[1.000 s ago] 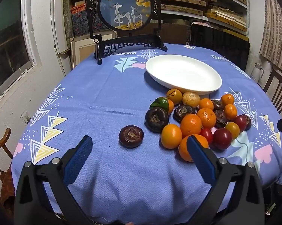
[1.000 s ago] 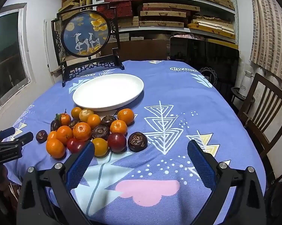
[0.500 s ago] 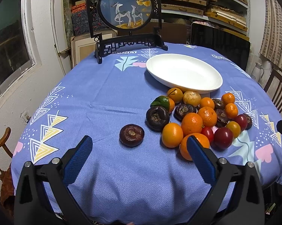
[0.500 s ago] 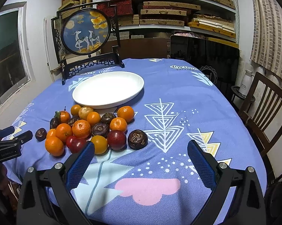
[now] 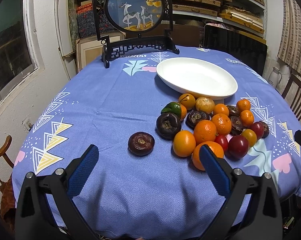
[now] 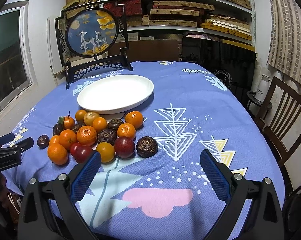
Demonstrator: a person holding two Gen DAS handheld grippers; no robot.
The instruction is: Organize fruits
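Fruits [image 5: 212, 128], a heap of oranges, red plums and dark brown ribbed pieces, lie bunched on a blue patterned tablecloth [image 5: 110, 104], touching one another just in front of an empty white oval plate [image 5: 197, 79]; in the left wrist view the pile sits at about 2 o'clock from the left gripper [image 5: 148, 164]. One dark brown fruit [image 5: 141, 143] lies apart from the heap at its 9 o'clock side, straight ahead at 12 o'clock between the left gripper's blue-padded fingers [image 5: 83, 170], which are spread wide and hold nothing. An orange [image 5: 207, 156] at the near edge of the pile is partly hidden behind the right-hand pad. In the right wrist view the heap [image 6: 96, 136] lies at about 10 o'clock from the right gripper [image 6: 150, 167], whose jaws also stand wide apart and empty above the cloth; another dark ribbed fruit [image 6: 147, 146] sits at the pile's 3 o'clock edge. Beyond the plate [image 6: 116, 97], at 12 o'clock, stands a round deer picture in a black carved frame [image 5: 134, 10]. Shelves of flat boxes [image 6: 176, 10] fill the wall behind, and a wooden chair [image 6: 286, 108] stands at the table's right.
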